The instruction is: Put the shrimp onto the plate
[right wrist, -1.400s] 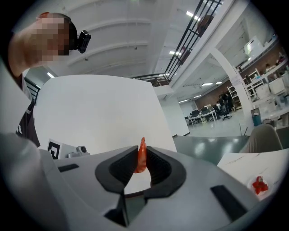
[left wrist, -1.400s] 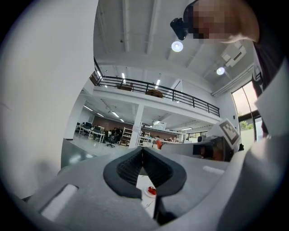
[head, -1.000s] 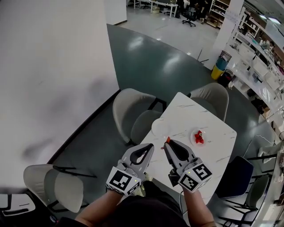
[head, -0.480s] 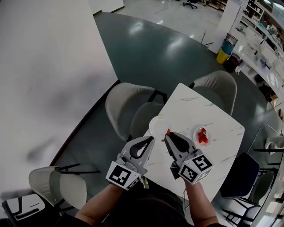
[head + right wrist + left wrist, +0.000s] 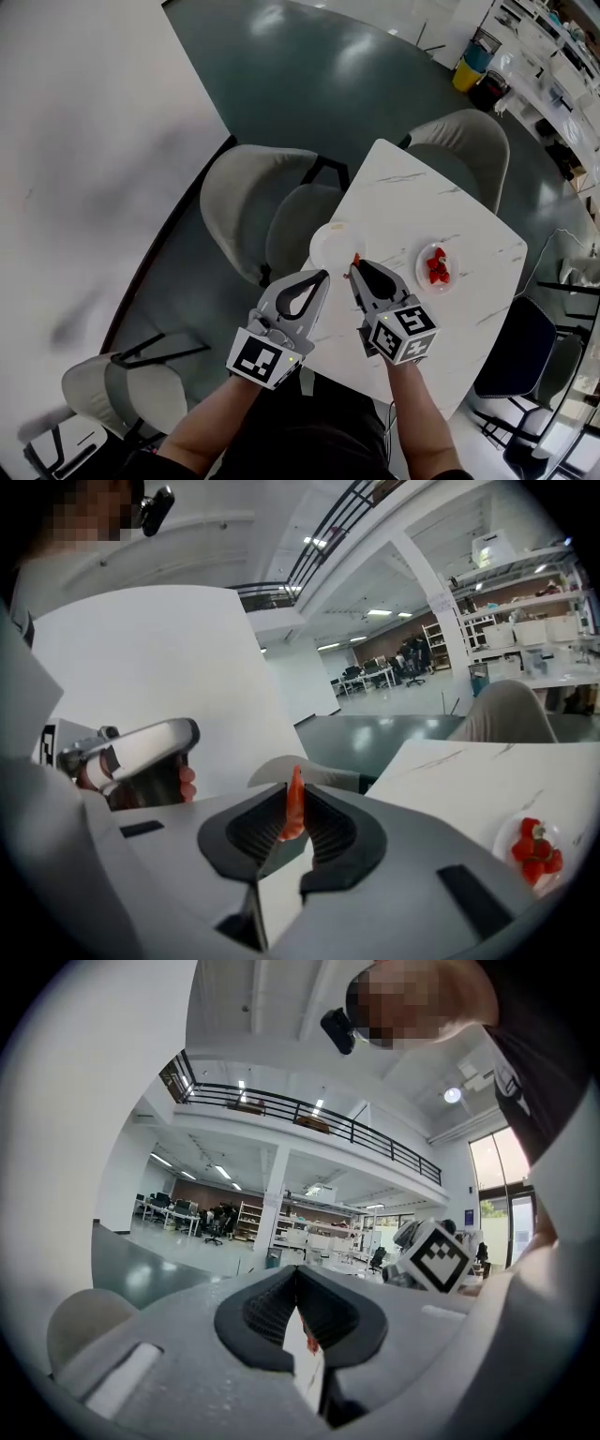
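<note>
I am working both grippers above a white marble-patterned table, seen from the head view. The right gripper has its jaws pinched on a small orange-red shrimp. That puts the shrimp in the air above the table's left edge, clear of the tabletop. The right gripper view confirms the hold. There the shrimp stands upright between the ribbed pads of the right gripper, its pointed end sticking up past the tips. A white plate lies bare on the table at that same left edge, and the shrimp hangs over the table just at its rim. A second small plate sits toward the table's right side and carries a few red pieces. The left gripper is raised off the table's near-left corner, over the dark floor. In the left gripper view its tips are pressed together with nothing between them. Two grey chairs stand around the table, one at its left side and one at its far side.
</note>
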`<state>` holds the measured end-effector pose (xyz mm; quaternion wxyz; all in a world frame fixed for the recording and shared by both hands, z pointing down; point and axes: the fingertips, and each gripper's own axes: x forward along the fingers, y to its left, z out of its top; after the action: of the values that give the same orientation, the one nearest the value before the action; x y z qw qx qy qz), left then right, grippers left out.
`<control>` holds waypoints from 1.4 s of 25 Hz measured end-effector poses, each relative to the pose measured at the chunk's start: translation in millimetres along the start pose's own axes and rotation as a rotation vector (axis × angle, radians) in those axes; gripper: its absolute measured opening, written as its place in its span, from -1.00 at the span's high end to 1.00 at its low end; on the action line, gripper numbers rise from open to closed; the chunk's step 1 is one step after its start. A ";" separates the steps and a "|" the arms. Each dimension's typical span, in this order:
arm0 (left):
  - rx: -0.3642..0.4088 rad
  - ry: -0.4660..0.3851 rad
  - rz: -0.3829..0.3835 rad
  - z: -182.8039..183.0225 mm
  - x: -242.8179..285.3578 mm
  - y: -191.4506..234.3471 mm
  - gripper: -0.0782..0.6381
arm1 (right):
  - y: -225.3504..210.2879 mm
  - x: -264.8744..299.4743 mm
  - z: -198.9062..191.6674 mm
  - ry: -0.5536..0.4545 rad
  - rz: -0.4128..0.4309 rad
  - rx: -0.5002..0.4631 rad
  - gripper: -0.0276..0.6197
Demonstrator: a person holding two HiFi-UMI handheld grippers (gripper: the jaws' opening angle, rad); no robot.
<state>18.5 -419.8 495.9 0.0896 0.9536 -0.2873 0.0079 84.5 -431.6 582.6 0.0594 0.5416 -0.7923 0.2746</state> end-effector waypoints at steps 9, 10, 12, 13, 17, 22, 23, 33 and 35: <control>-0.042 0.026 -0.034 -54.3 22.7 31.7 0.76 | -54.2 63.5 -78.9 0.179 -0.139 -0.004 0.73; -0.042 0.026 -0.038 -58.9 25.2 34.0 0.76 | -59.0 69.9 -85.5 0.200 -0.150 -0.016 0.73; -0.040 0.027 -0.048 -67.1 29.4 36.5 0.76 | -66.9 81.2 -97.6 0.245 -0.167 -0.051 0.73; -0.043 0.026 -0.053 -70.2 31.1 37.3 0.76 | -70.1 86.3 -103.0 0.269 -0.175 -0.074 0.73; -0.062 0.030 -0.059 -80.9 35.9 44.2 0.76 | -77.1 105.1 -120.8 0.355 -0.201 -0.159 0.73; -0.065 0.036 -0.057 -86.7 37.6 48.9 0.76 | -82.2 112.6 -134.0 0.427 -0.216 -0.201 0.73; -0.064 0.039 -0.058 -87.3 37.8 49.5 0.76 | -83.0 113.4 -135.2 0.435 -0.216 -0.202 0.73; -0.049 0.071 -0.057 -76.3 31.0 47.0 0.76 | -78.8 110.2 -131.7 0.494 -0.218 -0.261 0.63; -0.044 0.079 -0.052 -70.0 28.3 47.6 0.76 | -75.4 106.0 -119.8 0.467 -0.226 -0.257 0.63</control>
<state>18.5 -462.0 574.6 0.1219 0.9575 -0.2588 0.0371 84.3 -479.0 753.0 0.3383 0.5365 -0.7203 0.2809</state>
